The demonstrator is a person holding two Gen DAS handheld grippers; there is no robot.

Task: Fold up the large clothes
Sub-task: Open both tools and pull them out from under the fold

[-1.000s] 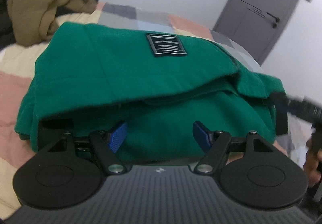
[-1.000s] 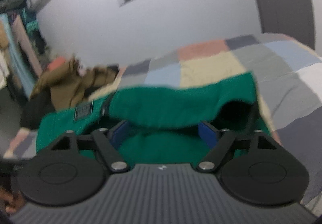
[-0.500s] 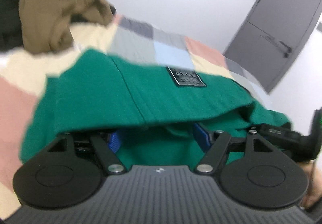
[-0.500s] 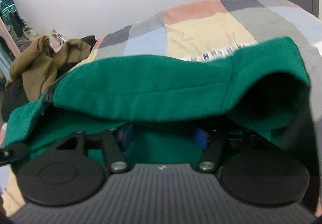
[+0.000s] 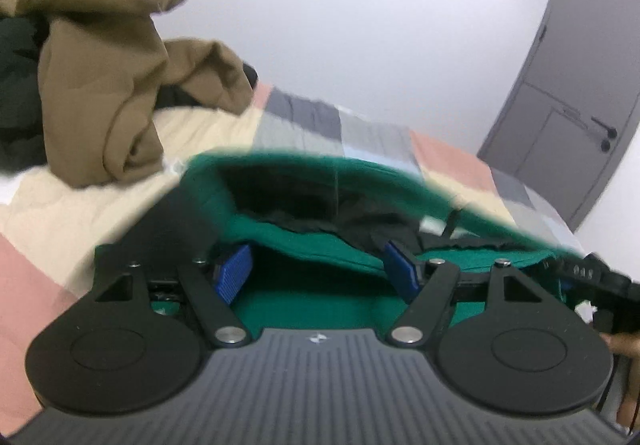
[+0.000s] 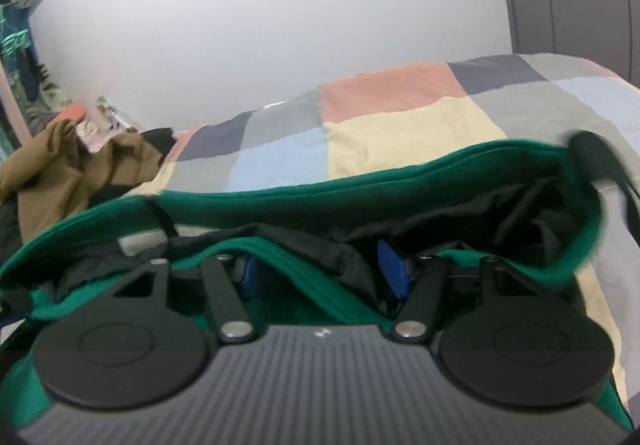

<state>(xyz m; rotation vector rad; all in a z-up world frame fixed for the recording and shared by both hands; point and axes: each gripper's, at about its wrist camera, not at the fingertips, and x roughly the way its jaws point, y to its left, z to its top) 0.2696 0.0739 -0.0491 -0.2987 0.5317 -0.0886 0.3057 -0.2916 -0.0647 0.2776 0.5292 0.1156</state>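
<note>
Garment (image 5: pixel 320 245) update — the green piece that lay folded flat with its patch on top a second ago now arches open on the patchwork bed (image 5: pixel 80 221), dark lining showing, so we read a fold in progress. Left gripper (image 5: pixel 316 269) sits wide, green fabric between its pads, no pinch visible. Right gripper (image 6: pixel 322 277) is closing with fabric bunched between its jaws — grip not confirmed. Both tilt slightly down under the raised flap. Brown clothes (image 5: pixel 112 85) well apart.
</note>
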